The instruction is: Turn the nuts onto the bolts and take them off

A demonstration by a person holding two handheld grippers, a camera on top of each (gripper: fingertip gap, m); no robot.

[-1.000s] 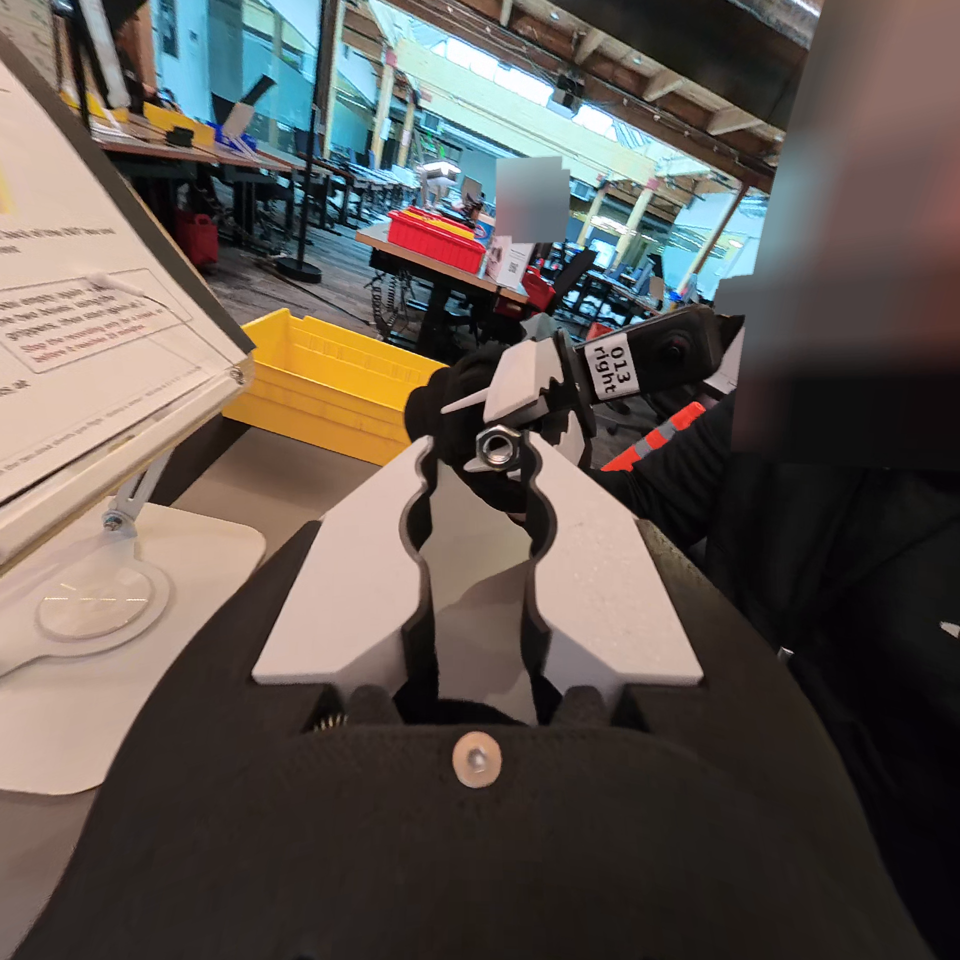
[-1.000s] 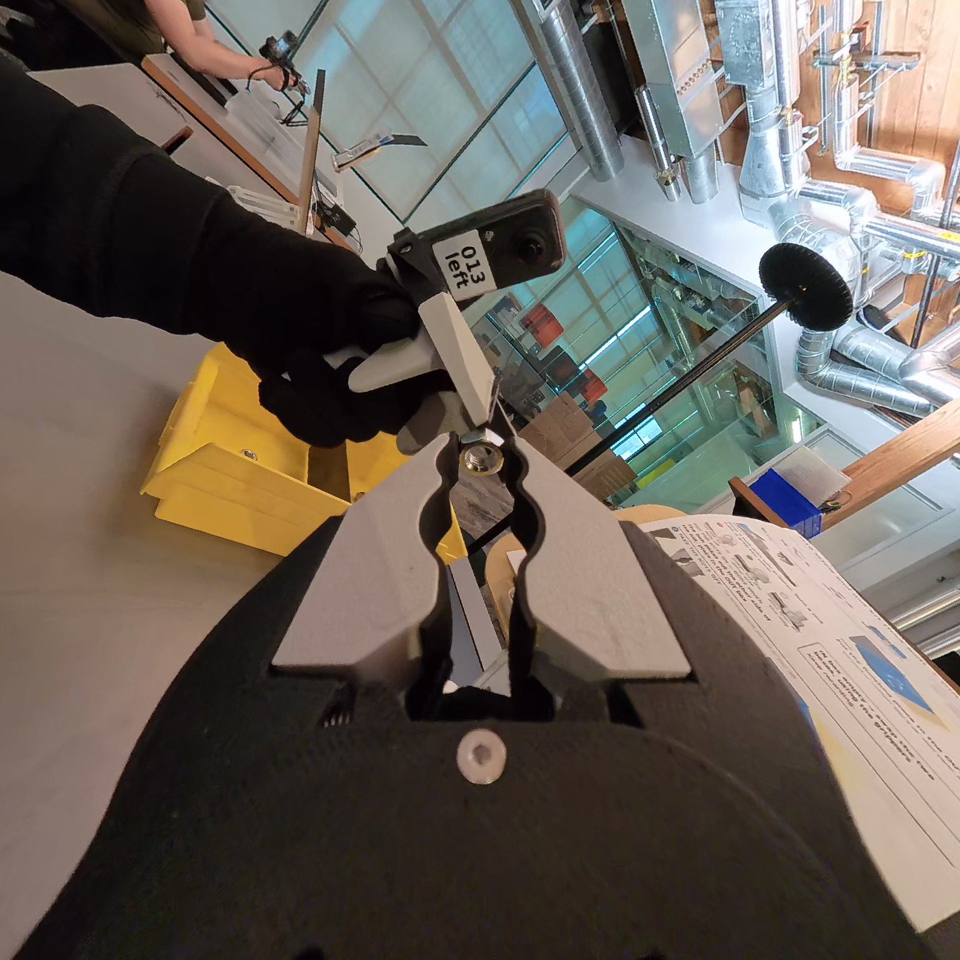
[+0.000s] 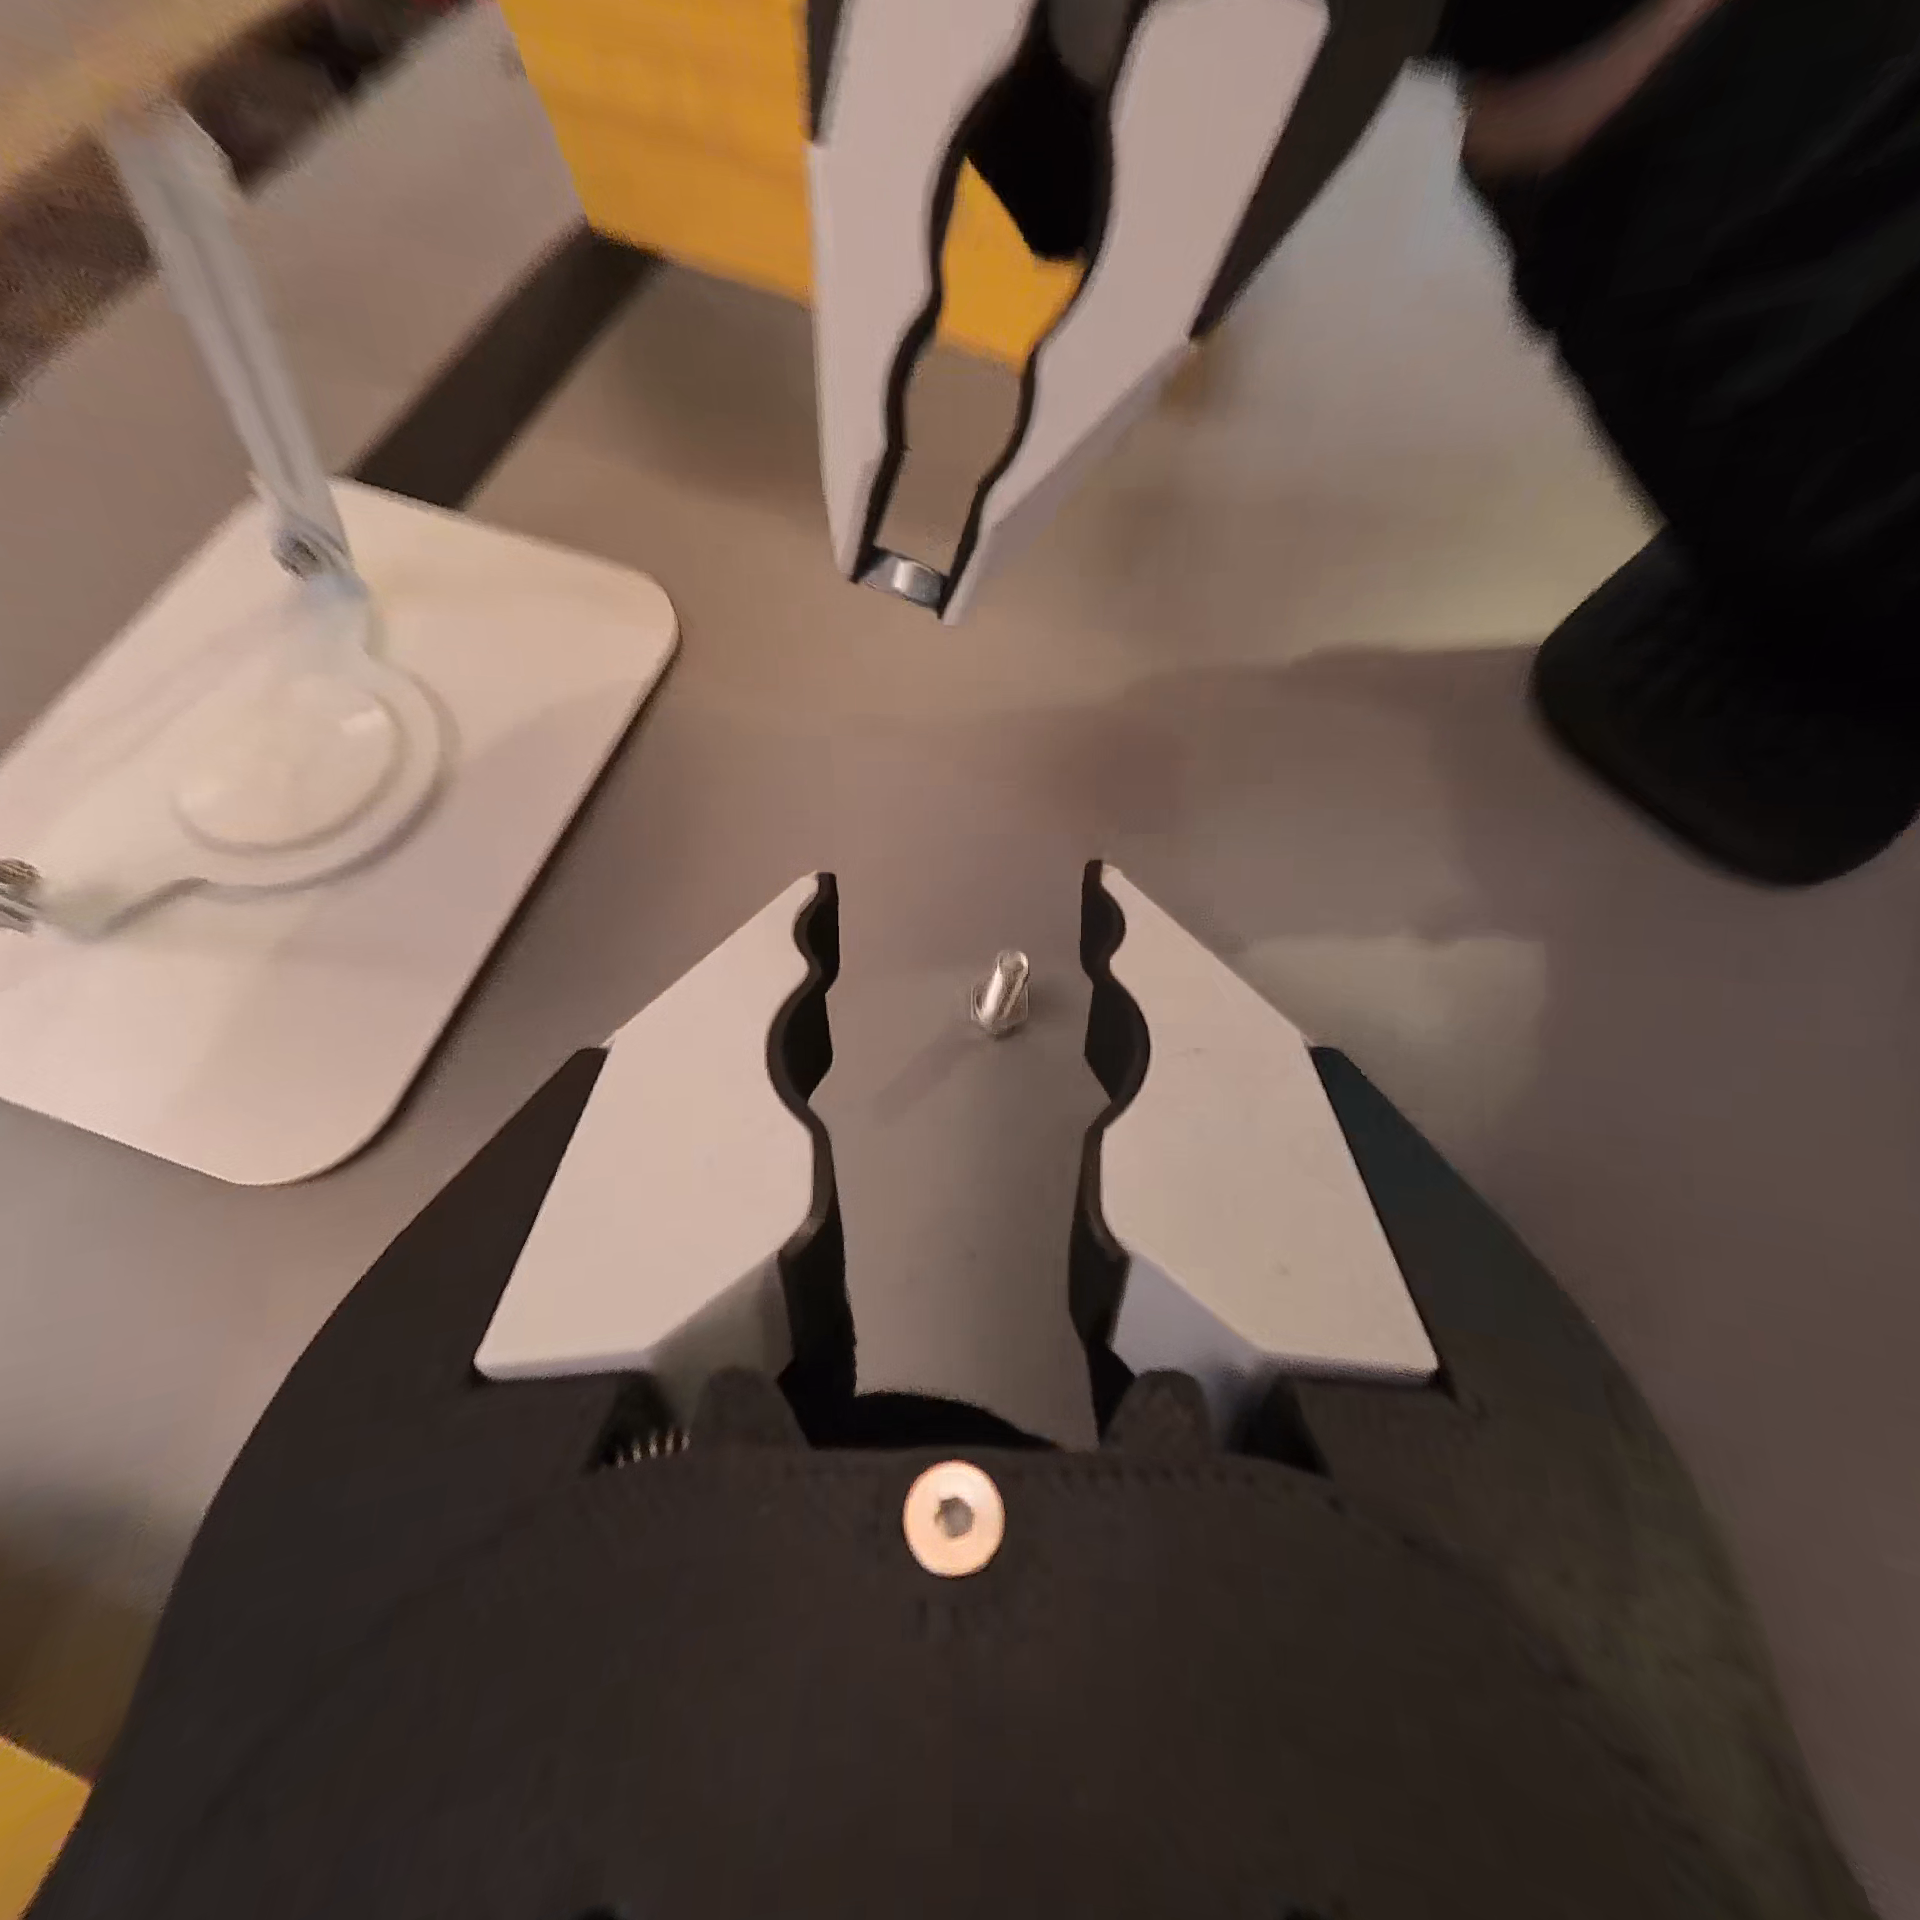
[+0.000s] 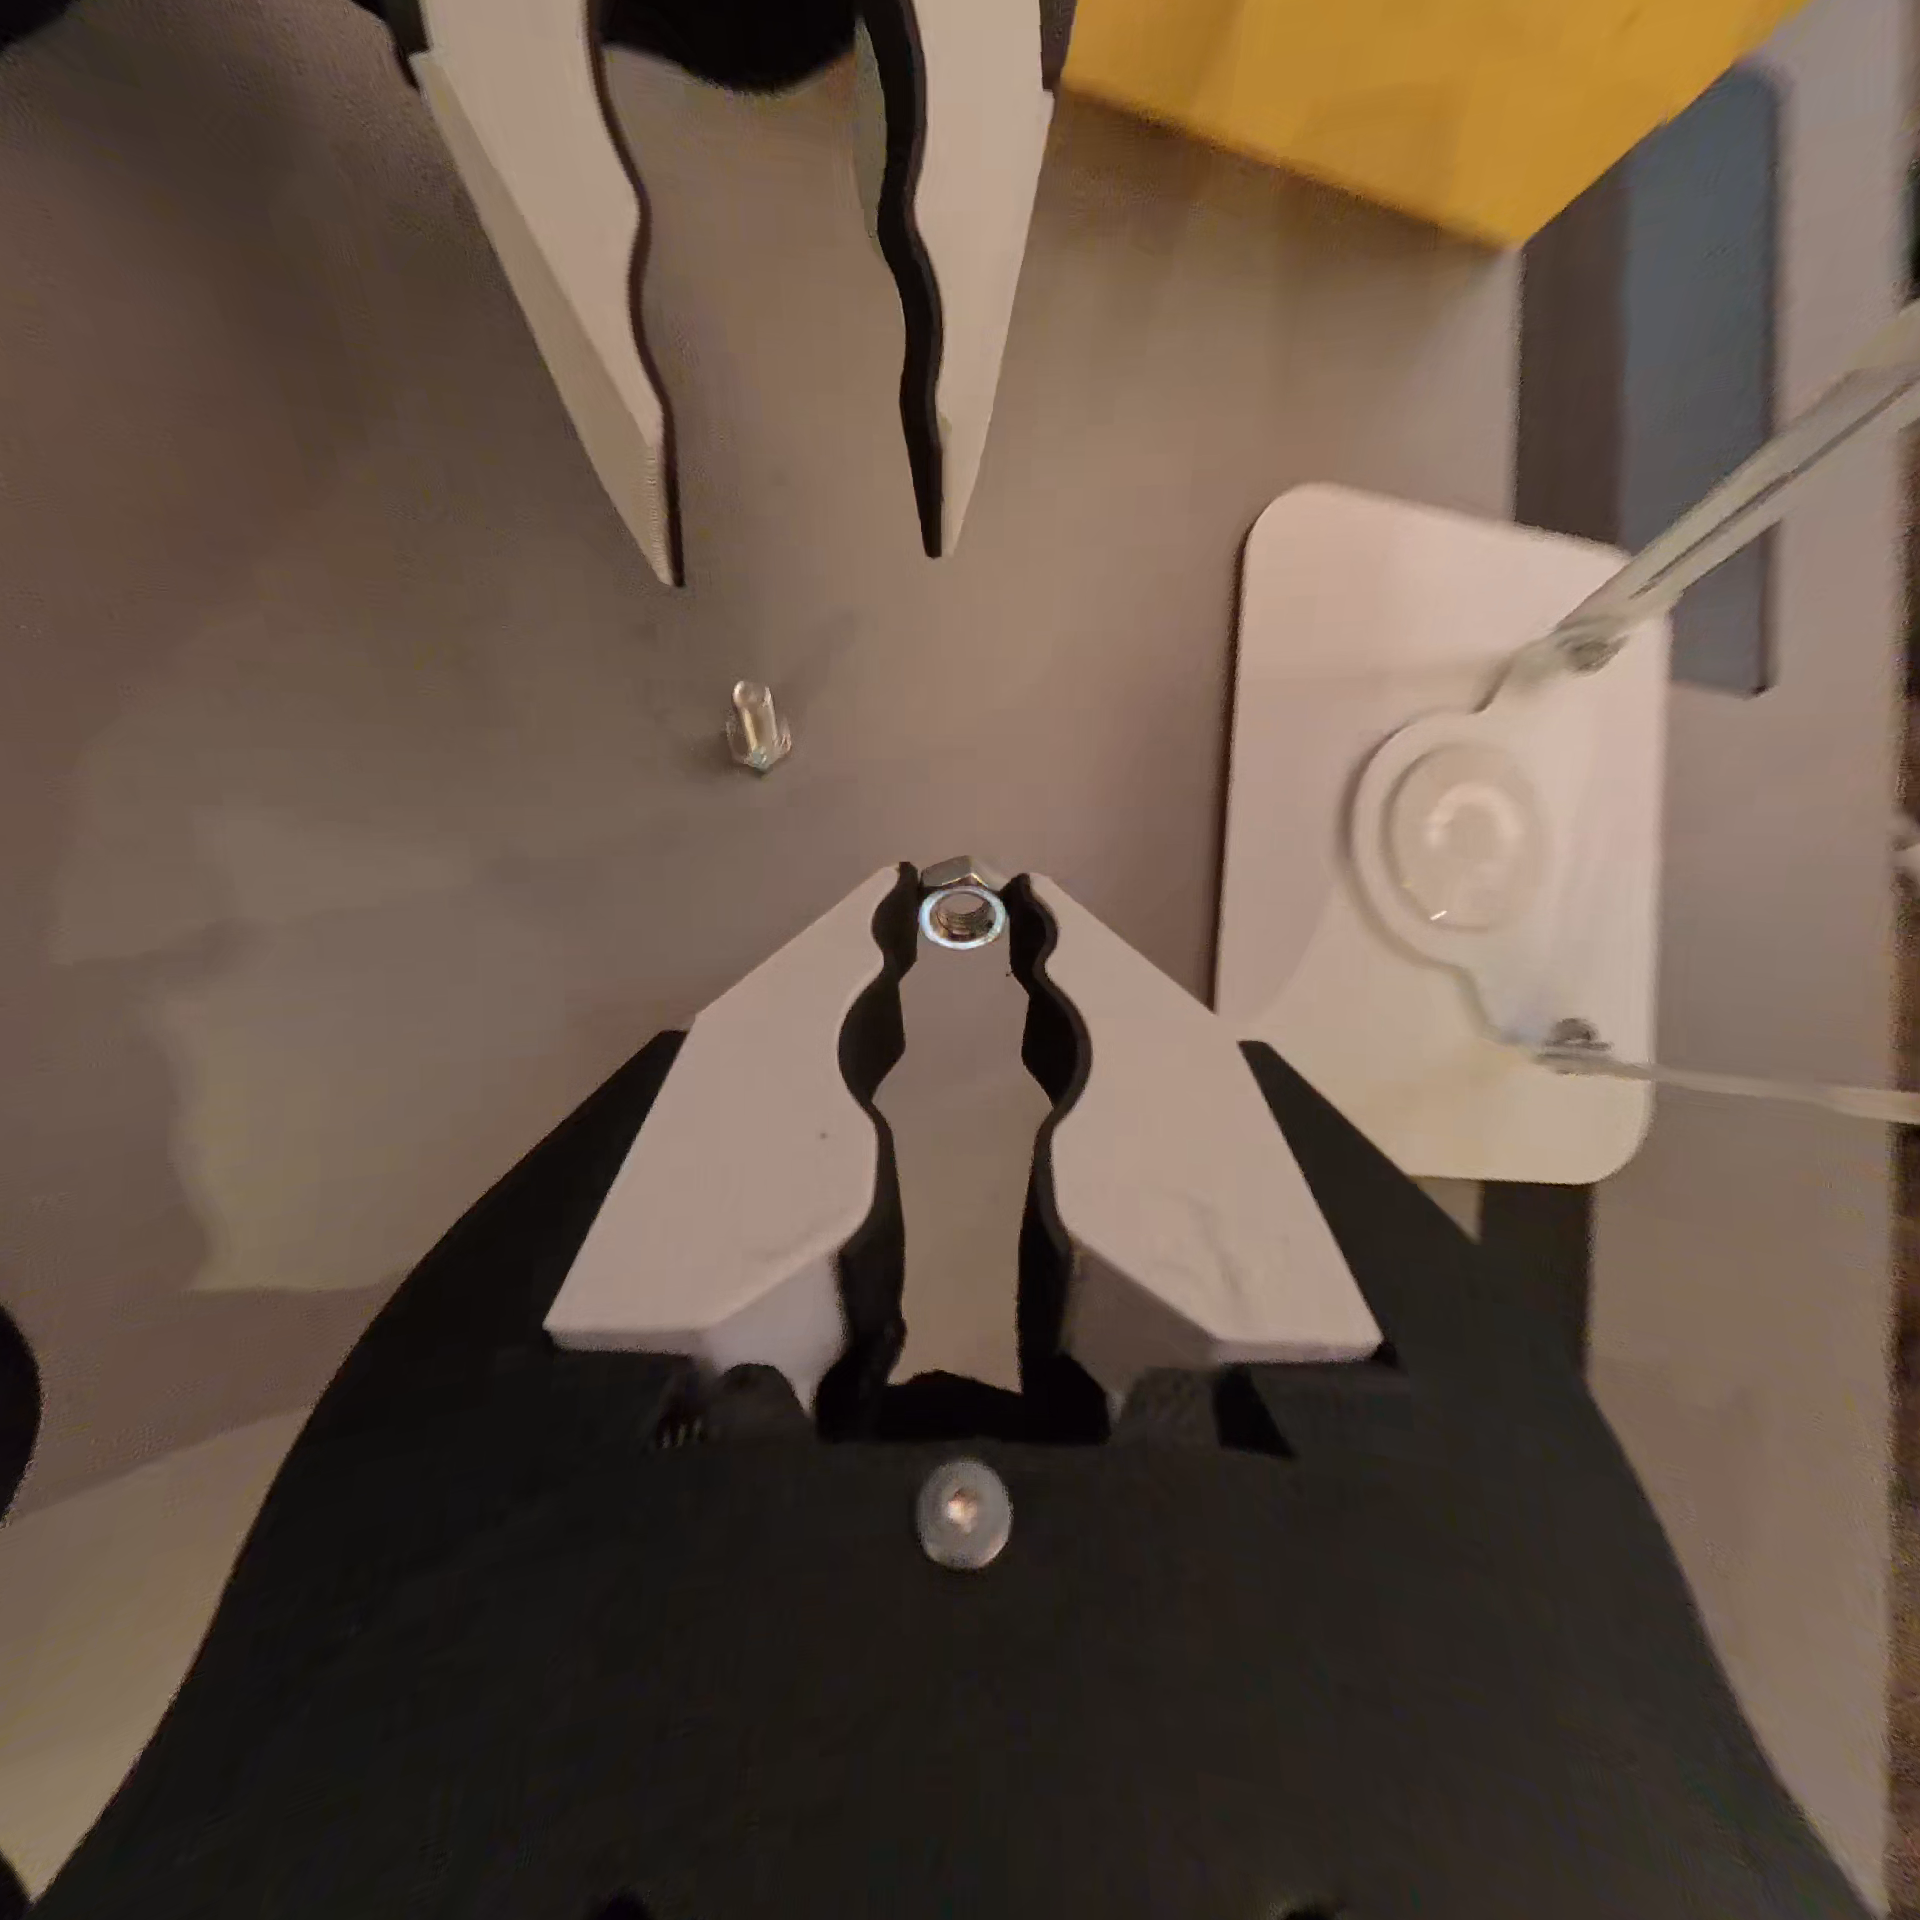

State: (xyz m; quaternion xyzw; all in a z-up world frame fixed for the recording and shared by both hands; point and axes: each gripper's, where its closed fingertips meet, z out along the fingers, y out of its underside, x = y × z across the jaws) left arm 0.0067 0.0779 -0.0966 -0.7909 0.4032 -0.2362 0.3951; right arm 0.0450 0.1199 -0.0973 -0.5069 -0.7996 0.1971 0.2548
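My right gripper pinches the nut; my left gripper hangs spread over the bolt, upright on the table. Grab it low, squarely.

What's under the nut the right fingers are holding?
Bare grey table shows around the nut; its own footprint is covered. The bolt stands apart, beyond it.

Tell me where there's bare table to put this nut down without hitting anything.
The right gripper holds the nut. Bare grey table lies left of the bolt, and between the nut and the white stand base. It is crowded around the bolt, under the open left gripper, and by the yellow bin.
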